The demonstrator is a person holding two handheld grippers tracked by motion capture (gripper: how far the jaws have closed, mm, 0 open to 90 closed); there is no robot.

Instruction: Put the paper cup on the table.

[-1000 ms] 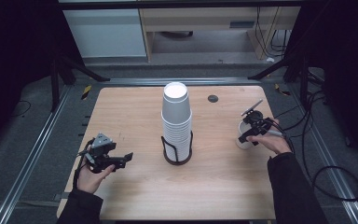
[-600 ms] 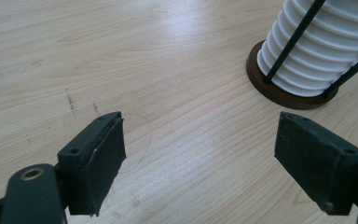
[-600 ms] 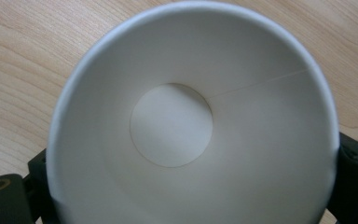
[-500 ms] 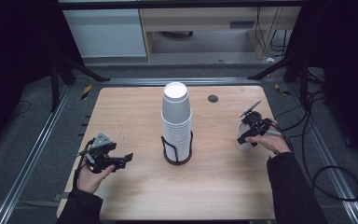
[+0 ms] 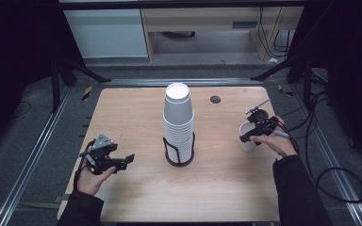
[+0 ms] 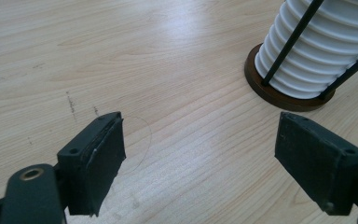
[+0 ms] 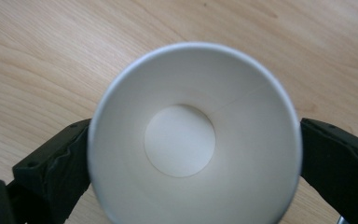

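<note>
A tall stack of white paper cups (image 5: 178, 117) stands in a black wire holder on a round brown base (image 5: 179, 159) at the table's middle. The stack's ribbed lower part (image 6: 326, 51) shows at the upper right of the left gripper view. My left gripper (image 5: 128, 160) rests low near the front left, open, with bare wood between its jaws (image 6: 200, 163). At the right side, a single white cup (image 5: 248, 142) stands mouth up. My right gripper (image 5: 245, 137) is shut on it, a jaw against each side of the cup (image 7: 191, 135).
A small black round grommet (image 5: 215, 99) sits in the wooden table (image 5: 136, 113) near the far edge. Black cables (image 5: 339, 174) trail off the right side over the floor. Metal rails (image 5: 37, 155) run along both sides of the table.
My right gripper has shifted slightly toward the person with the cup. The left gripper has stayed still.
</note>
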